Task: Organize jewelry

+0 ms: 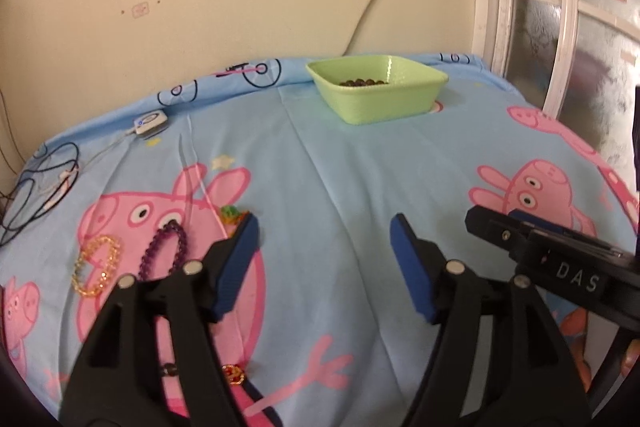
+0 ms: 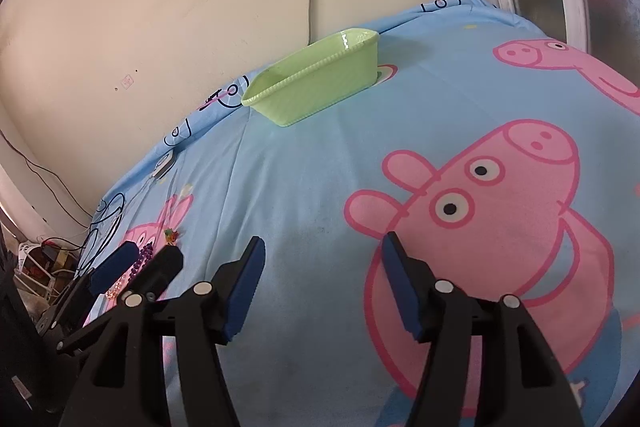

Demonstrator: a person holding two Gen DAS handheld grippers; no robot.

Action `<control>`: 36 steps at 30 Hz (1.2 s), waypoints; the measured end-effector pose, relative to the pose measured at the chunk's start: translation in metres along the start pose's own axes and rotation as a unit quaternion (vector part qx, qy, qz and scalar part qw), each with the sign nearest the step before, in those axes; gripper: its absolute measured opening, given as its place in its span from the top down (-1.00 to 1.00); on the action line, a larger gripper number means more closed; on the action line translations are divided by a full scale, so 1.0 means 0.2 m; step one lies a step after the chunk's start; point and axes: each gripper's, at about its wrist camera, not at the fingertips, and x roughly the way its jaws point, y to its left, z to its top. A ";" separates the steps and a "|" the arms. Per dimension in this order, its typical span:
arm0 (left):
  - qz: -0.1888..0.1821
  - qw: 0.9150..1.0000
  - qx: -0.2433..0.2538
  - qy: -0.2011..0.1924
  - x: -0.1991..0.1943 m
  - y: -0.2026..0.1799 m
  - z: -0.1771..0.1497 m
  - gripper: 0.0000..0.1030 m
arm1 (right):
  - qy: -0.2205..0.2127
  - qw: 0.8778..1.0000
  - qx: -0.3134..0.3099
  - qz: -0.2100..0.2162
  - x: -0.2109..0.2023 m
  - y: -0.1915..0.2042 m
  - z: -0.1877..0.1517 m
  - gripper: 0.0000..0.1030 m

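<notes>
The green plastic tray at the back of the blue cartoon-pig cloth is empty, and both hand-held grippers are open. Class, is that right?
Not quite. The green plastic tray is not empty: the left wrist view shows a dark beaded bracelet inside. Both the left hand-held gripper and right hand-held gripper are open.

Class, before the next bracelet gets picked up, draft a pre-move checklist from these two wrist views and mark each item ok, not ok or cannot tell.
1. Left claw open and empty: ok.
2. Right claw open and empty: ok.
3. Green tray upright with room, dark beads inside: ok.
4. Purple bracelet and amber bracelet lie apart on the sheet: ok.
5. Small gold piece free of the left claw's arm: cannot tell.
</notes>
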 end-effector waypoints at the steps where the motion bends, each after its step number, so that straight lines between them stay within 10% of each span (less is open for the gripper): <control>1: -0.002 1.000 -0.002 0.000 0.00 0.01 0.00 -0.29 | 0.000 1.000 0.001 0.001 0.00 0.00 0.00 0.28; 21: 0.023 0.998 -0.012 -0.055 -0.11 0.00 -0.02 -0.87 | -0.005 0.999 0.016 0.029 -0.02 0.01 -0.03 0.02; 36: 0.059 0.991 0.027 -0.119 -0.24 -0.09 -0.04 -0.88 | -0.009 0.999 0.028 0.042 -0.03 0.00 -0.04 -0.09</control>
